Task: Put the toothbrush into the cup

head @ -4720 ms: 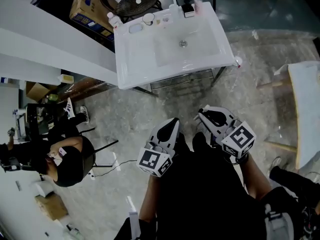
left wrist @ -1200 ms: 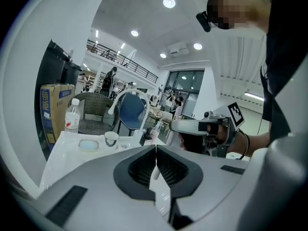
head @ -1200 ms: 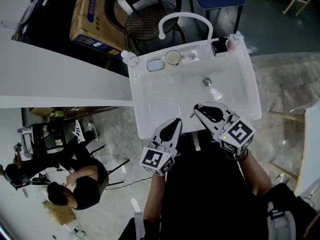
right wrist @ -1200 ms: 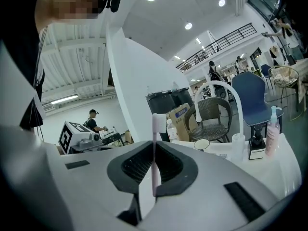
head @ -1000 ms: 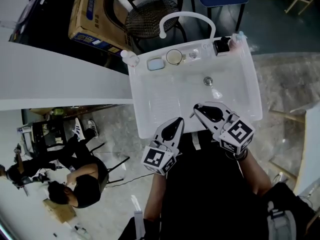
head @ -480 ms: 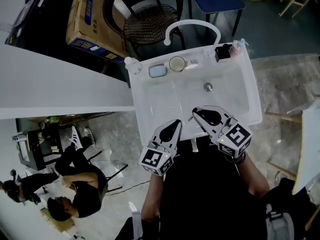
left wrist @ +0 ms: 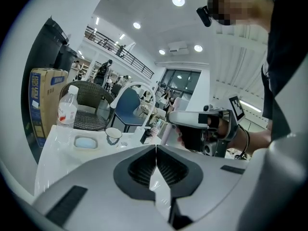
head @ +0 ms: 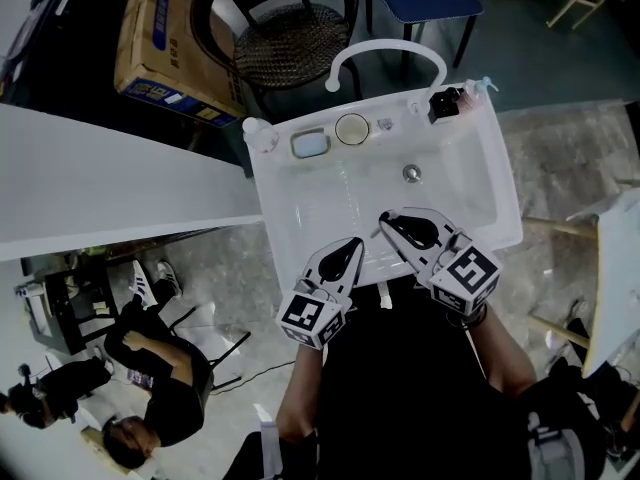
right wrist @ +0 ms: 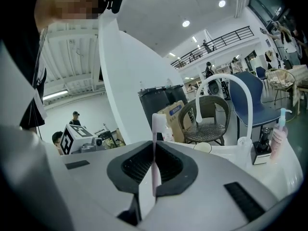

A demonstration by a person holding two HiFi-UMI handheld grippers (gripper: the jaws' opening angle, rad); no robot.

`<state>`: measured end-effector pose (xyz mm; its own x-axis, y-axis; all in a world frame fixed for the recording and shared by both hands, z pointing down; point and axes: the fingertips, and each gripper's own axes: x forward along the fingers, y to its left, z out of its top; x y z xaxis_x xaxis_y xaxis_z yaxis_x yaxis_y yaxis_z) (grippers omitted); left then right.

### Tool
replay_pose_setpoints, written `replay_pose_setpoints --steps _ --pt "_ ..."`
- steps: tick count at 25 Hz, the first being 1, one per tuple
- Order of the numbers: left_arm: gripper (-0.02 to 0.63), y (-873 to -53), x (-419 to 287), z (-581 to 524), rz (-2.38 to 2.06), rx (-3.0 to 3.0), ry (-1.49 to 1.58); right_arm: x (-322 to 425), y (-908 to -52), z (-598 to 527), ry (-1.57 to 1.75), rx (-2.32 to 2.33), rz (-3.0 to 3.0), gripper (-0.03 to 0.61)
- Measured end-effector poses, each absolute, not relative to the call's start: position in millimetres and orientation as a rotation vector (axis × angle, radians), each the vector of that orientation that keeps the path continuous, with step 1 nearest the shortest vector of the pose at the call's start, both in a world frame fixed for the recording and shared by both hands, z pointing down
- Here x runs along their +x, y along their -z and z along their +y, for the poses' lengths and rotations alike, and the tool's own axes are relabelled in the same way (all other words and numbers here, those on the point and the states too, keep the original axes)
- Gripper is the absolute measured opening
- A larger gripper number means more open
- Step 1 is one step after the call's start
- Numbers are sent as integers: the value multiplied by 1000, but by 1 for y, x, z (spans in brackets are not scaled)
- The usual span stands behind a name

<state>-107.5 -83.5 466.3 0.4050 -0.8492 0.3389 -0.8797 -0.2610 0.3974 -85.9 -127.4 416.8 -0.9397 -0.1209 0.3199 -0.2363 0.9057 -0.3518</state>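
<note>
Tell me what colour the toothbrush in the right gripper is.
Pale pink. The toothbrush shows best in the right gripper view.

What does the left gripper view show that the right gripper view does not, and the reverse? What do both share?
Only the left gripper view: the soap dish and the left tongs, shut on nothing. Only the right gripper view: the right tongs shut on the upright toothbrush, and the left gripper's marker cube. Both: the cup, the wicker chair and the arched faucet.
</note>
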Motion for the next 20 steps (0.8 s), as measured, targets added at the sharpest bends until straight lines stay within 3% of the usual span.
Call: replay_pose_setpoints --steps 20 --pt "12 -499 -133 -161 -1389 2158 -98 -134 -433 -221 -495 308 -2798 26"
